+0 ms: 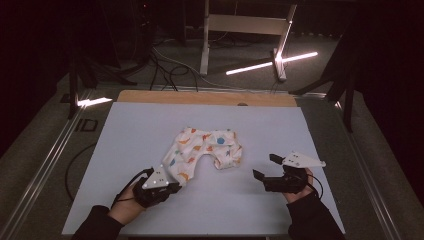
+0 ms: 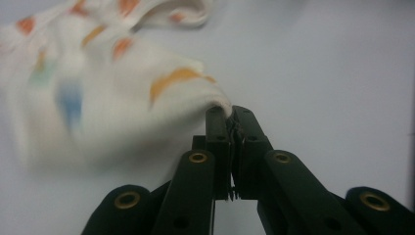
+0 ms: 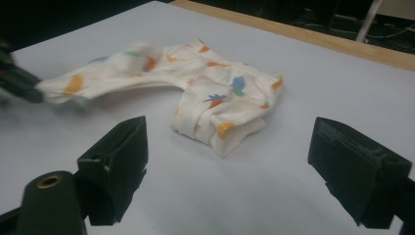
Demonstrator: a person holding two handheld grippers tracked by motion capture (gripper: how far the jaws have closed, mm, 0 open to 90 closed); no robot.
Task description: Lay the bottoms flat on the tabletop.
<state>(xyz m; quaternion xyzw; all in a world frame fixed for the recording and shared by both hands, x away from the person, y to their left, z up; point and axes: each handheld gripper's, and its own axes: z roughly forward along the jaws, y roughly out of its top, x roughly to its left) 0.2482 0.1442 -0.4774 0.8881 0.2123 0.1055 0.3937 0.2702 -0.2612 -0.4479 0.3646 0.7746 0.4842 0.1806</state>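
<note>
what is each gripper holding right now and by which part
The left gripper pinches the printed baby shorts by the hem corner of one leg. The right gripper is open, short of the garment, holding nothing.

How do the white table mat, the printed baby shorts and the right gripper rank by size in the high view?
1. White table mat
2. Printed baby shorts
3. Right gripper, though it looks close to the shorts in size.

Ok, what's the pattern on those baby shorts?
The baby shorts are white with small orange, blue and green shapes, clearest in the right gripper view.
</note>
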